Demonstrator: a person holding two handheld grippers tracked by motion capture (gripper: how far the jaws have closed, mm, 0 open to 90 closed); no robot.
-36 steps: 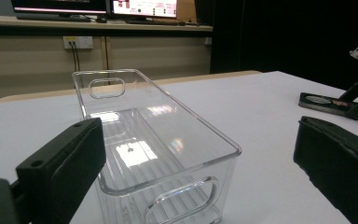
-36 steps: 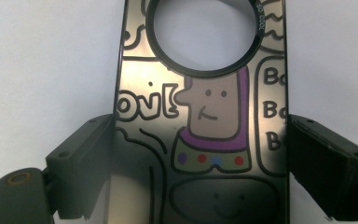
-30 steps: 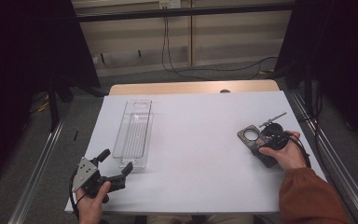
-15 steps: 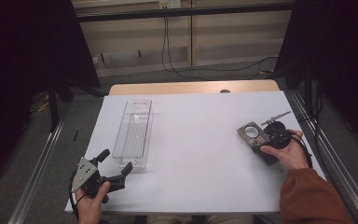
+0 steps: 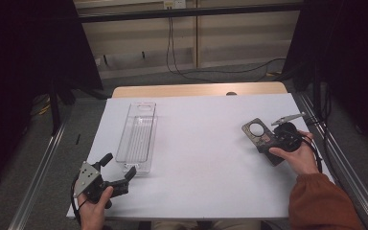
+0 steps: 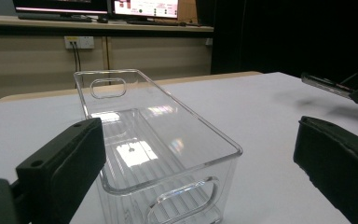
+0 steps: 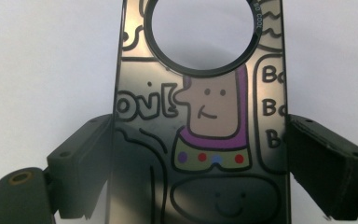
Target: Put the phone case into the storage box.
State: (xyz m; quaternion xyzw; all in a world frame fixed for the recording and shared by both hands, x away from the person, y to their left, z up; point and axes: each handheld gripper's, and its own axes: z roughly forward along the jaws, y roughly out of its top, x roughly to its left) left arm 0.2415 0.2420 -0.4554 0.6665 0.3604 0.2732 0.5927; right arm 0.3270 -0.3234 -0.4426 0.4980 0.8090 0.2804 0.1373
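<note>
1. A phone case (image 5: pixel 261 138) is held by the right gripper (image 5: pixel 281 139) at the right of the high view, just above the white table (image 5: pixel 206 158); its round cutout end points toward the frame's upper left.
2. In the right gripper view the case (image 7: pixel 200 140) is seen running up the middle of the frame, with the two jaws pressed against its long edges (left and right of centre), so the jaws stand wide but are closed on it.
3. A cartoon figure with a purple collar and coloured dots is drawn on the case, and the round cutout is found at the top of that frame.
4. The left gripper (image 5: pixel 109 179) is held at the lower left of the high view, its jaws spread apart and nothing gripped between them.
5. A clear bin (image 5: pixel 138 136) is set left of centre in the high view, lengthwise up the frame, just above the left gripper.
6. In the left gripper view the bin (image 6: pixel 168 154) is seen between the open jaws (not touched by them), with the case's edge at the right margin.
</note>
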